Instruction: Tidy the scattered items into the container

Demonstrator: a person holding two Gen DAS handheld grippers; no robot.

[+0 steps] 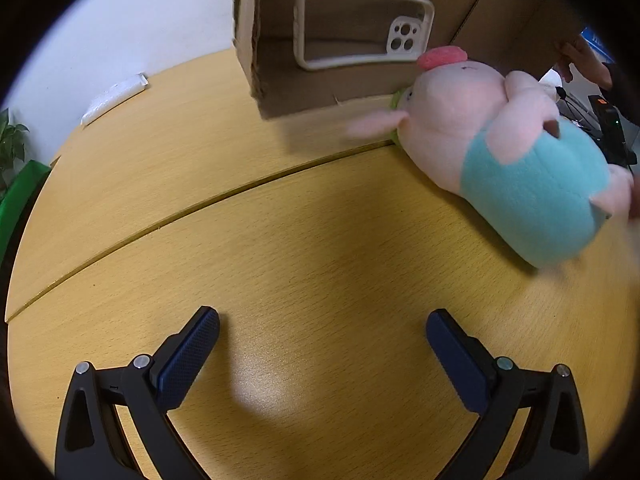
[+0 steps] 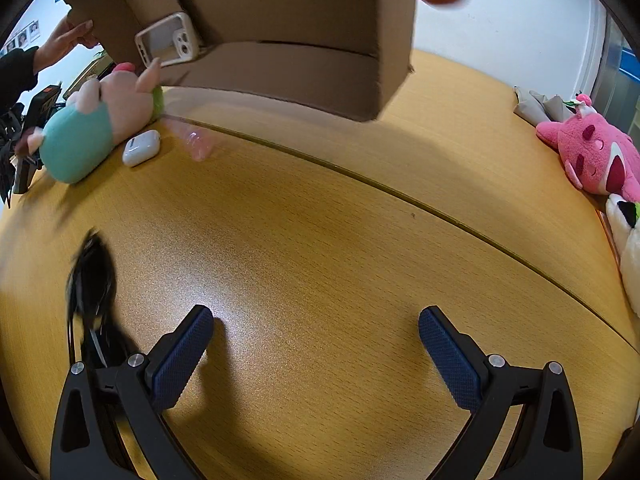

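Note:
A cardboard box (image 1: 360,80) is tipped above the wooden table, held by a person's hands (image 1: 580,56); it also shows in the right wrist view (image 2: 288,40). A white phone case (image 1: 360,24) lies inside it, also visible in the right wrist view (image 2: 168,38). A pink pig plush in a teal shirt (image 1: 500,148) lies on the table by the box, also in the right wrist view (image 2: 96,124). A white earbud case (image 2: 141,147) lies next to it. A blurred clear pink item (image 2: 198,142) and a blurred black object (image 2: 92,280) are on the table. My left gripper (image 1: 322,332) and right gripper (image 2: 316,330) are open and empty.
A pink strawberry-bear plush (image 2: 592,152) and a white plush (image 2: 628,240) lie at the table's right edge. A white packet (image 1: 116,96) lies at the far left edge. A green plant (image 1: 12,140) stands beyond the table. Black equipment (image 1: 612,128) sits at the right.

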